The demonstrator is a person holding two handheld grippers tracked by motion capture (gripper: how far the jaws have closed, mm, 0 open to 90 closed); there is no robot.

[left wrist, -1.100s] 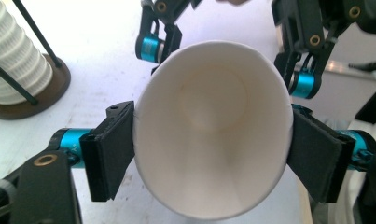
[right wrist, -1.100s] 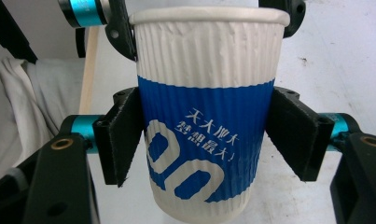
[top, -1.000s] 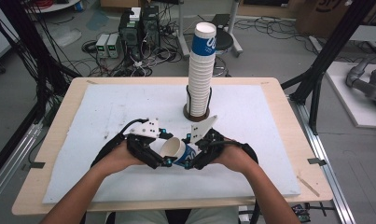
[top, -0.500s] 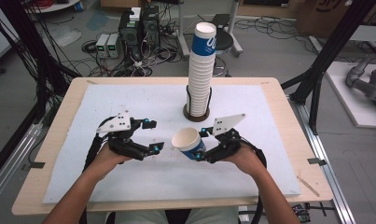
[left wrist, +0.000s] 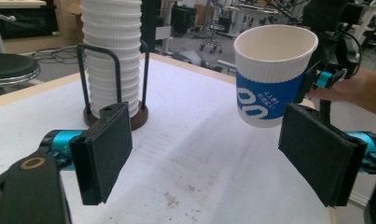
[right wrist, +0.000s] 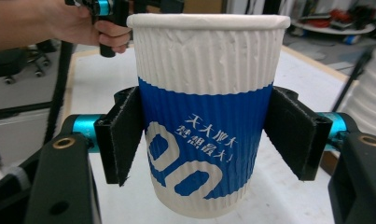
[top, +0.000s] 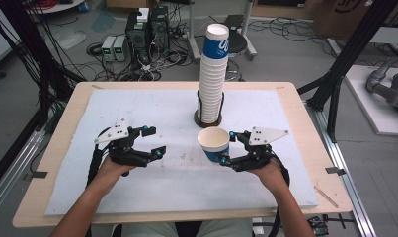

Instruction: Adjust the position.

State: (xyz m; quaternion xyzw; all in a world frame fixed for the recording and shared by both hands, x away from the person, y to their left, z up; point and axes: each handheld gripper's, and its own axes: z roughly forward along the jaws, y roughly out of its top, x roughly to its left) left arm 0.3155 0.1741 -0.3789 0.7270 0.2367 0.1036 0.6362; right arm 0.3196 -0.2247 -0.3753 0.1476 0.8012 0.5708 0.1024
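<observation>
Fig.: right gripper (top: 225, 147) clamps paper cup (top: 214, 143) upright, above the tabletop (top: 152, 106) centre, just in front of the cup stack (top: 212, 74) toward the near edge. Left gripper (top: 152, 142), jaws just opening, nothing btwn them, sits well apart. Lower cup level w/ steady squeeze; don't crush the wall.

A pale wooden tabletop (top: 53, 163) carries a white mat (top: 157, 111) that covers most of it, smudged with dark marks near the middle. On the mat's far side stands a dark round holder (top: 208, 118) with a tall cup stack (top: 212, 69).
</observation>
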